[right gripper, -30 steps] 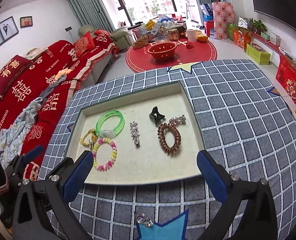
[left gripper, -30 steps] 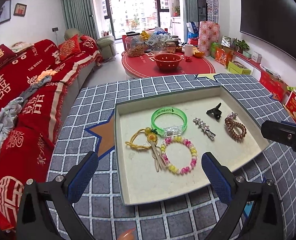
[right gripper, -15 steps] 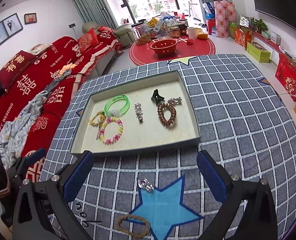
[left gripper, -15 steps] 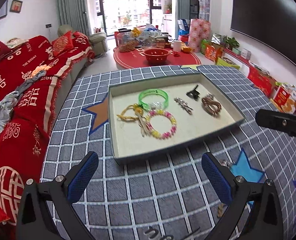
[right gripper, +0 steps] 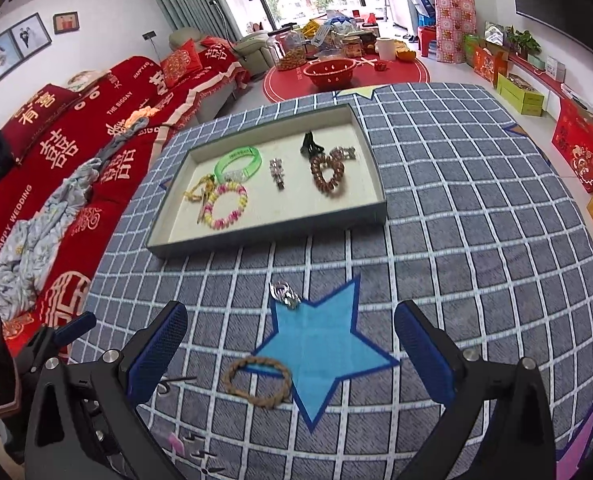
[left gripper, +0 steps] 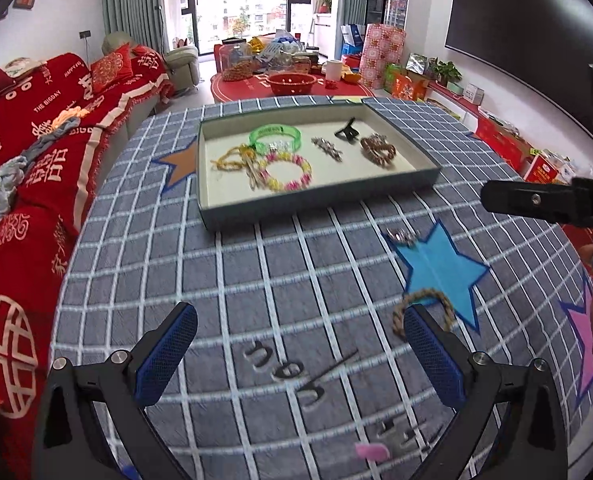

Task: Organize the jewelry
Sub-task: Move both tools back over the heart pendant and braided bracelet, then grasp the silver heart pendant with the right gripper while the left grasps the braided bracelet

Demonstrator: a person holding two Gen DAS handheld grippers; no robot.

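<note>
A shallow grey tray on the checked cloth holds a green bangle, a pink-and-yellow bead bracelet, a brown spiral hair tie, a black claw clip and a silver clip. In front of the tray, a small silver piece lies at the tip of a blue star, and a braided brown bracelet lies nearer. My left gripper and right gripper hover open and empty over the cloth, well short of the tray.
Thin metal hairpins and a small pink item lie on the cloth close to me. A red sofa runs along the left edge of the table. A low red table with clutter stands beyond the far edge.
Both grippers have drawn back from over the tray toward me. The tray now sits farther off, and the loose pieces on the cloth have come into view.
</note>
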